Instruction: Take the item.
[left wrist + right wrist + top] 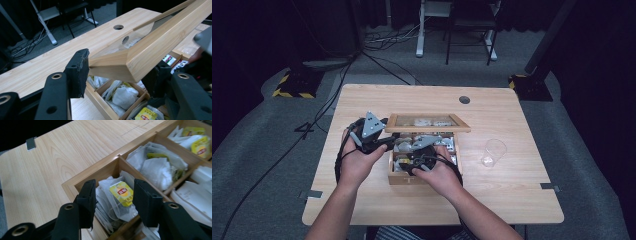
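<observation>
On a table (362,100), a wooden box (398,179) stands open. The left gripper (120,72) reaches in from the box's left, clamped on a corner of the raised lid (160,42). The right gripper (114,195), angled down over the near corner compartment, has jaws apart either side of a yellow-tagged tea bag (121,193) there.

Box (404,178) interior hidden under hands in high view; tea-bag (121,193) label print unreadable.

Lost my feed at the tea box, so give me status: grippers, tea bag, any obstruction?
Left gripper clamped on raised lid. Right gripper open, straddling yellow-tagged tea bag in corner compartment of box, pads not pressing. Nothing blocking.
</observation>
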